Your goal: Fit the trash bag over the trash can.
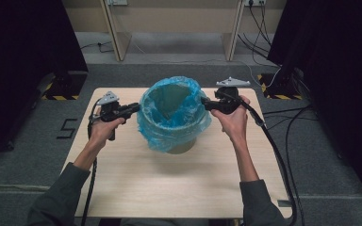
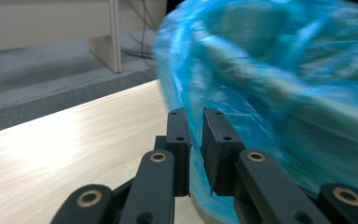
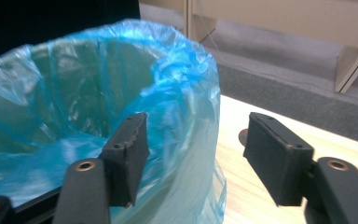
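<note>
Blue bag [image 1: 173, 113] in bin on wooden table [image 1: 179, 183]; grey carpet [image 1: 23, 141].

Upright bin [image 1: 181, 146], blue liner bag [image 1: 172, 110] over rim

— What does the work surface look like?
— A light wooden table [image 1: 179, 183], pale grain, standing on grey carpet [image 1: 23, 155].

— Anything marked on the floor?
— A black figure five [image 1: 67, 128] to the left, and yellow-black hazard tape [image 1: 59, 97] by the dark stands.

— And behind?
— Black curtains [image 1: 23, 37] on both sides, wooden desk legs [image 1: 115, 33] at the back, cables [image 1: 292, 127] trailing over the floor at the right.
</note>
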A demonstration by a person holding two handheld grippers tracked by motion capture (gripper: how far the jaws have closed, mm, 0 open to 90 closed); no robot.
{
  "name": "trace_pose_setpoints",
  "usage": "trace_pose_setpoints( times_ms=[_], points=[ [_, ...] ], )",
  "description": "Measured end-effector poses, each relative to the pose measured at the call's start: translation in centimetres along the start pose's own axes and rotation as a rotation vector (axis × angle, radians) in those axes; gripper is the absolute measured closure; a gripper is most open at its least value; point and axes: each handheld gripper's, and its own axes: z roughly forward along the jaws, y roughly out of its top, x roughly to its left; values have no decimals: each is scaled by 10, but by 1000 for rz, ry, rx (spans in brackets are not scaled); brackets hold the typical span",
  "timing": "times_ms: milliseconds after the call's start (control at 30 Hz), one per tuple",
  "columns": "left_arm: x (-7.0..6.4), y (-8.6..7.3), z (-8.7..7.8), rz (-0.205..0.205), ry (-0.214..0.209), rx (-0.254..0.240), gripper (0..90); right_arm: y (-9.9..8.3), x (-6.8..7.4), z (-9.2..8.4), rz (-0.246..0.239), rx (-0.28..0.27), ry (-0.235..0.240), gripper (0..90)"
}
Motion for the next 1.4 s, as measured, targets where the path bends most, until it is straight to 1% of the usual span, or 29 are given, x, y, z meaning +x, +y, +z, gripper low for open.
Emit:
trace_pose_setpoints(
  times_ms=[67,100,167,200,233,267,300,333,400,467,500,567,667,733,800,833,900,933,967,1000,1067,1133,1167,1200,1267,1300,1333,1367,1400],
  points=[
    [-9,-5,-6,15,-6,-5,807,0,8,-7,-19,-12,0,375],
    [-12,-7,-7,18,-10,-7,807,0,14,-10,-27,-14,10,372],
    [-19,-13,-13,27,-22,-12,807,-3,22,-14,-39,-5,31,363],
    [-21,-15,-14,29,-25,-13,807,-5,28,-16,-56,2,39,350],
    [-24,-18,-17,26,-30,-15,807,-7,31,-17,-57,3,40,328],
    [-26,-20,-19,24,-34,-19,807,-8,34,-18,-45,4,42,316],
    [-29,-22,-21,27,-41,-22,807,-9,37,-19,-45,3,49,317],
    [-33,-24,-23,32,-47,-24,806,-10,39,-20,-47,1,53,317],
    [-40,-27,-26,40,-61,-25,804,-10,40,-20,-53,-7,43,318],
    [-47,-29,-27,51,-76,-20,799,-11,40,-18,-43,8,38,318],
    [-50,-30,-27,59,-84,-8,787,-11,39,-16,-40,16,39,325],
    [-53,-32,-29,61,-89,1,757,-13,38,-12,-39,30,41,348],
    [-50,-32,-39,40,-104,-2,668,-13,33,-5,-57,60,32,419],
    [-46,-30,-47,43,-107,4,606,-13,27,1,-67,69,12,463],
    [-39,-25,-58,36,-83,-13,519,-13,17,8,-71,73,7,524],
    [-33,-20,-65,35,-68,-29,489,-13,13,11,-70,75,6,545],
    [-25,-9,-73,26,-38,-59,453,-12,4,17,-42,64,51,606],
    [-20,-3,-75,20,-30,-72,445,-11,2,20,-43,65,57,608],
    [-18,2,-75,14,-26,-79,445,-9,0,23,-54,62,53,608],
    [-14,8,-74,2,-21,-89,443,-7,-2,26,-67,65,49,600],
    [-10,21,-69,-17,-18,-97,438,-2,-7,34,-59,75,61,613],
    [-8,33,-58,-23,-14,-97,429,3,-13,41,-70,84,67,614],
    [-6,39,-49,-34,-22,-97,420,6,-15,44,-84,87,69,611],
    [-5,43,-43,-43,-23,-89,420,9,-17,47,-90,88,69,603],
    [-4,49,-25,-48,-8,-59,409,12,-19,49,-78,87,57,560],
    [-4,52,-14,-59,-17,-42,399,14,-20,48,-67,80,46,525],
    [-4,54,-9,-61,-18,-30,394,15,-19,45,-52,71,32,486],
    [-5,55,-1,-57,-11,-12,389,15,-19,43,-46,66,23,476],
    [-5,56,5,-54,-6,1,396,14,-17,40,-53,64,13,466]
  ],
)
